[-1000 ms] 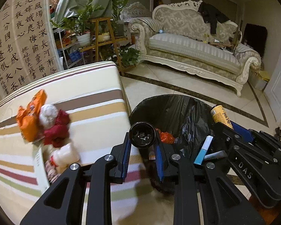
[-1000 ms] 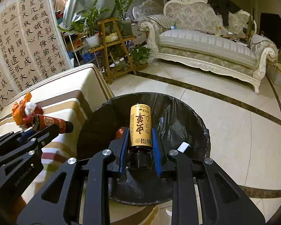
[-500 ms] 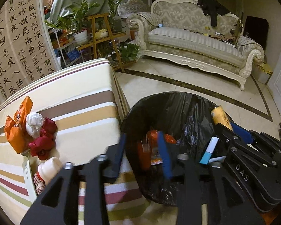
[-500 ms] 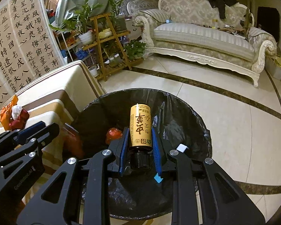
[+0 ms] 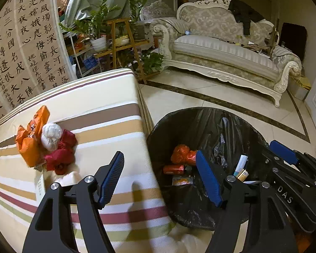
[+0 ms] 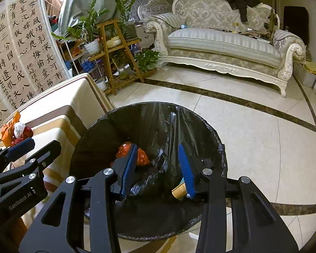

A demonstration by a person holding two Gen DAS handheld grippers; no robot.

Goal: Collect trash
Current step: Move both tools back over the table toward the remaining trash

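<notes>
While both grippers hang over the bin with nothing between their blue pads, the collecting looks partly done, judging by what lies where. The left gripper (image 5: 160, 177) has just been opening and now stands wide and empty, straddling the near edge of the striped table (image 5: 107, 109) and the bin's left rim. The right gripper (image 6: 157, 168) has just been opening too; its jaws stand moderately apart, and a yellow bottle (image 6: 179, 191) shows just beside its right pad, low in the bin and partly hidden, so whether it still touches the pad cannot be told. The round trash bin (image 5: 202, 113), on the floor just right of the table, wears a crinkled, glossy black plastic liner. Inside lie a crumpled orange-red wrapper (image 5: 182, 155), a small red bottle (image 5: 173, 169) on its side, and a slim white-and-teal tube (image 5: 241, 164) to the right. Still left on the table, far left of the grippers, sits a loose heap: a crumpled orange plastic bag (image 5: 30, 137), a wadded white tissue ball (image 5: 50, 135) and a creased dark red wrapper (image 5: 61, 156). A pale item just nearer than the heap is largely hidden behind the left finger. The tablecloth is a soft woven fabric with cream, tan, brown and maroon bands.
</notes>
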